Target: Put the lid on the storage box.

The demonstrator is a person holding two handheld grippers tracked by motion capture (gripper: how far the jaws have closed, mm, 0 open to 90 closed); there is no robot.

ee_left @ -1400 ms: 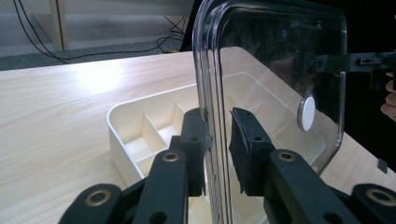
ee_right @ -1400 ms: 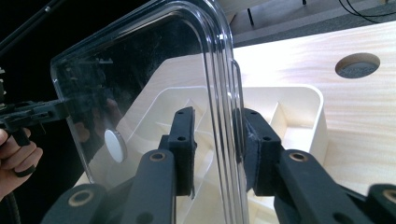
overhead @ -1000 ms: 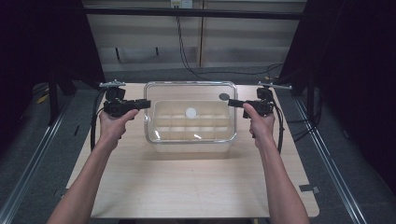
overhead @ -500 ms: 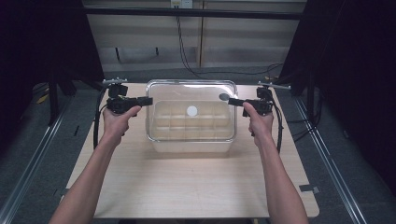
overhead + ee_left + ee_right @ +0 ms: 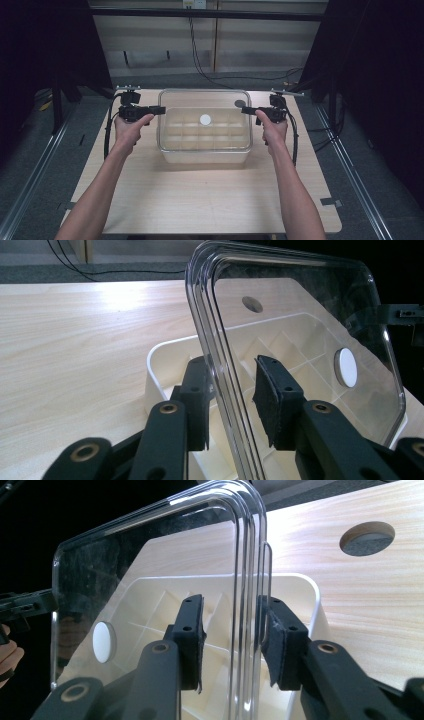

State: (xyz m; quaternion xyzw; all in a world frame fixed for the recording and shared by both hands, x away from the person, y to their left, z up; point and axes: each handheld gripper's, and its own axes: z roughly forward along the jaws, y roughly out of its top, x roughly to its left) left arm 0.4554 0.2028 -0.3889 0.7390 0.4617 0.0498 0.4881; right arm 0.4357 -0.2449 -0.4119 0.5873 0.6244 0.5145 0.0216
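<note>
A clear lid [image 5: 204, 120] with a white round knob [image 5: 205, 119] is held above a cream box [image 5: 205, 145] with compartments, which stands at the far middle of the tabletop [image 5: 200, 200]. The left tool [image 5: 159, 109] has its jaws on both sides of the lid's left edge, and the right tool [image 5: 246, 110] has the right edge in the same way. In both gripper views a small gap shows between the pads and the rim, so I cannot tell if they pinch it.

Clear see-through lid [image 5: 204, 102] with a white round disc [image 5: 205, 119] at its middle; cream compartment box [image 5: 204, 145] beneath; pale wood-grain table [image 5: 200, 195]; both grippers, left [image 5: 159, 110] and right [image 5: 246, 110], black.
</note>
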